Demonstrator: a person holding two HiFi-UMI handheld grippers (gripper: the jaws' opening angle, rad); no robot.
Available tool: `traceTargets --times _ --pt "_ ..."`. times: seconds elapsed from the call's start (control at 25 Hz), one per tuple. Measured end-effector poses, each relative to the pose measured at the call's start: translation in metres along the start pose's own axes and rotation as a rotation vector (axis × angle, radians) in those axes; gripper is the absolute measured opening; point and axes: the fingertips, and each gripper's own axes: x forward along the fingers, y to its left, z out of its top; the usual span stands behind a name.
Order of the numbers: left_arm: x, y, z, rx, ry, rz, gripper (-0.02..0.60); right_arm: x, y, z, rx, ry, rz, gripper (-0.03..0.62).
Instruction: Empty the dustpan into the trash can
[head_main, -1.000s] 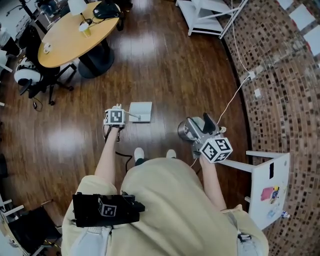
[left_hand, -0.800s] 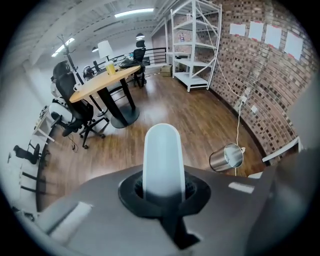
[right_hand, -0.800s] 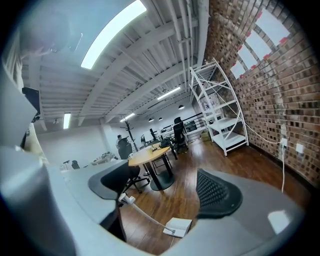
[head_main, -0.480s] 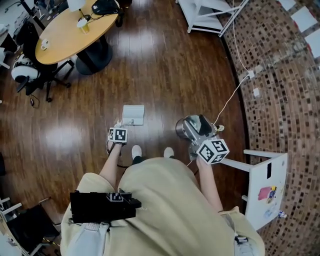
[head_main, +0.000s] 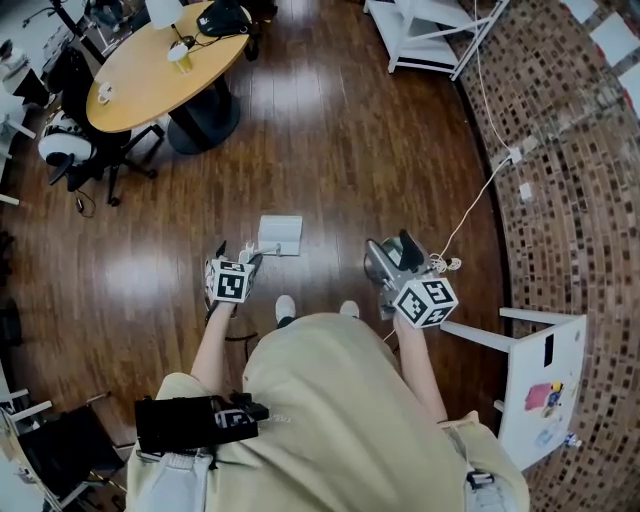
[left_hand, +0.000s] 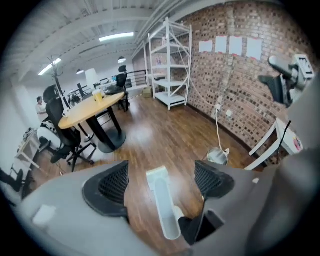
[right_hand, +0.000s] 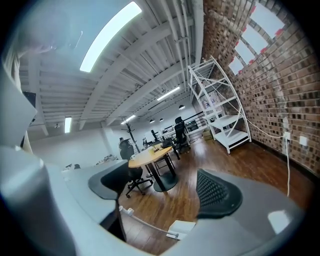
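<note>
1. Two grippers are in the person's hands, and the trash can, small and silvery, stands on the wooden floor
2. The dustpan rests on the floor left of the trash can, well apart from it, its white handle reaching back toward the person
3. The left gripper, farther left of the trash can than the dustpan, has just been opening its jaws; they stand wide, the handle showing between them, pads off it
4. The right gripper hovers just right of the trash can, partly covering it in the head view, jaws spread wide and empty
5. A round bench stands far up and left of the trash can
</note>
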Motion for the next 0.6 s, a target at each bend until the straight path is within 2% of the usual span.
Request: traceTargets --times 0.2,0.36,0.48,0.6 --pt "-0.074 -0.026 0.113 0.014 -0.358 -0.042 0.41 0.008 0.004 0.028 -0.066 -0.082 -0.008 0.413" --pt "-0.127 -0.049 0.184 -0.01 -0.605 -0.063 0.403 0.013 0.024 0.069 -0.187 -0.19 -0.029 0.413" --pt "-0.16 -0.059 0.217 -0.011 -0.746 -0.036 0.391 0.012 0.045 0.102 -0.29 -0.273 -0.048 0.413" --pt "-0.179 -0.064 0.233 -0.035 -0.828 -0.006 0.375 0.009 0.064 0.128 -0.364 -0.346 -0.067 0.421"
